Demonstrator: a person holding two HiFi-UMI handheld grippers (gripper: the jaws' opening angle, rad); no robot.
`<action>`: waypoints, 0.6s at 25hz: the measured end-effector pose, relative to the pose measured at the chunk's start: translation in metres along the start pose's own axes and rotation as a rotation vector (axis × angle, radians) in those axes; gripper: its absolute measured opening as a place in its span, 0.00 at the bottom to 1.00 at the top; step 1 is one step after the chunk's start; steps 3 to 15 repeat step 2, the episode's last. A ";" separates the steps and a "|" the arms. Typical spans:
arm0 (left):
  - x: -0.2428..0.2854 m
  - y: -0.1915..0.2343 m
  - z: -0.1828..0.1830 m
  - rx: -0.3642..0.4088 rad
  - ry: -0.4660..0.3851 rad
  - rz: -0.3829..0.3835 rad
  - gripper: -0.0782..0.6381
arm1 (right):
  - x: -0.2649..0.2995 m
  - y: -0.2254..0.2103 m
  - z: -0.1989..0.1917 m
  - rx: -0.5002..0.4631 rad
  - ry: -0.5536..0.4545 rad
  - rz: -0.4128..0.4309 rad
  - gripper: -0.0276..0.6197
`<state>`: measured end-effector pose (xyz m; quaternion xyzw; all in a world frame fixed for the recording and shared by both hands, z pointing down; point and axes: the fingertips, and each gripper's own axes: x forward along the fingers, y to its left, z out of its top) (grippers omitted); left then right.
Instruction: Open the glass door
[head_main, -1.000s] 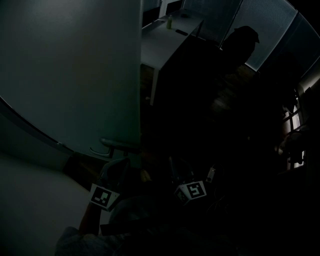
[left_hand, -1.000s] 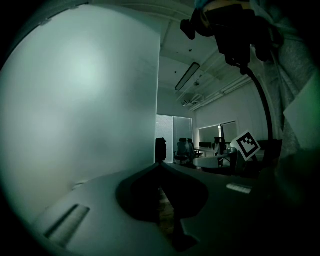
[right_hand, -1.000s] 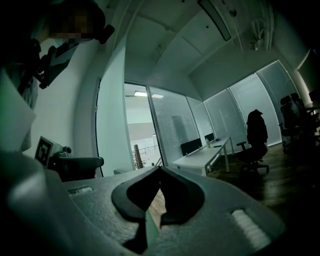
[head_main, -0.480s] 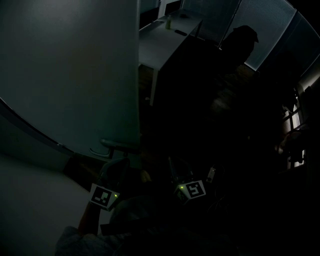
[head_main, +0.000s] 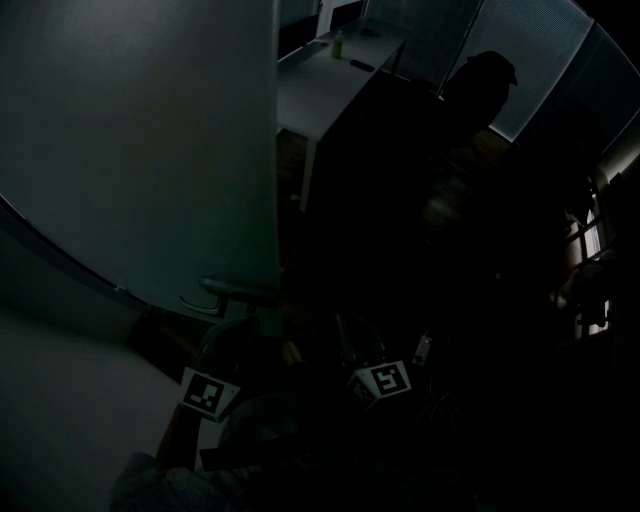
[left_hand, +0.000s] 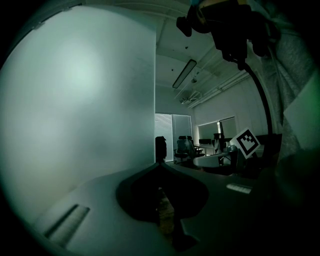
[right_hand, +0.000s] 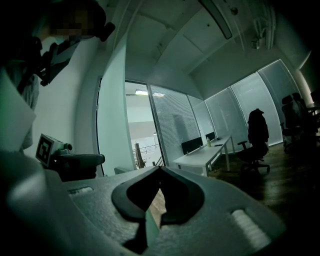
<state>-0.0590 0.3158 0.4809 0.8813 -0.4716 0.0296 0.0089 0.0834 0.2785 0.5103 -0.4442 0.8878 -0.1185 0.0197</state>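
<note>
The frosted glass door (head_main: 150, 150) fills the left of the head view, and its free edge runs down the middle. Its lever handle (head_main: 228, 290) sticks out low on that edge. Just below the handle is my left gripper's marker cube (head_main: 208, 392), with the right one's cube (head_main: 385, 380) beside it. Both sets of fingers are lost in the dark there. In the left gripper view the door (left_hand: 85, 100) stands close on the left, and my left gripper (left_hand: 160, 164) is shut on nothing. My right gripper (right_hand: 159, 168) is shut and empty too.
Beyond the door's edge is a dim office with a white desk (head_main: 330, 90) and a chair with a jacket draped on it (head_main: 485, 85). The same desk (right_hand: 202, 157) and chair (right_hand: 257, 135) show in the right gripper view. Window blinds (head_main: 545, 50) line the far wall.
Neither gripper nor the door has moved. Small green lights that lit on both marker cubes half a second ago are dark again.
</note>
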 end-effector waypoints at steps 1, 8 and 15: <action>0.000 0.000 0.000 -0.003 0.000 0.001 0.12 | 0.000 0.000 0.000 0.001 0.001 -0.001 0.04; 0.000 0.000 0.000 -0.006 0.001 0.002 0.12 | 0.000 0.001 0.000 0.001 0.001 -0.001 0.05; 0.000 0.000 0.000 -0.006 0.001 0.002 0.12 | 0.000 0.001 0.000 0.001 0.001 -0.001 0.05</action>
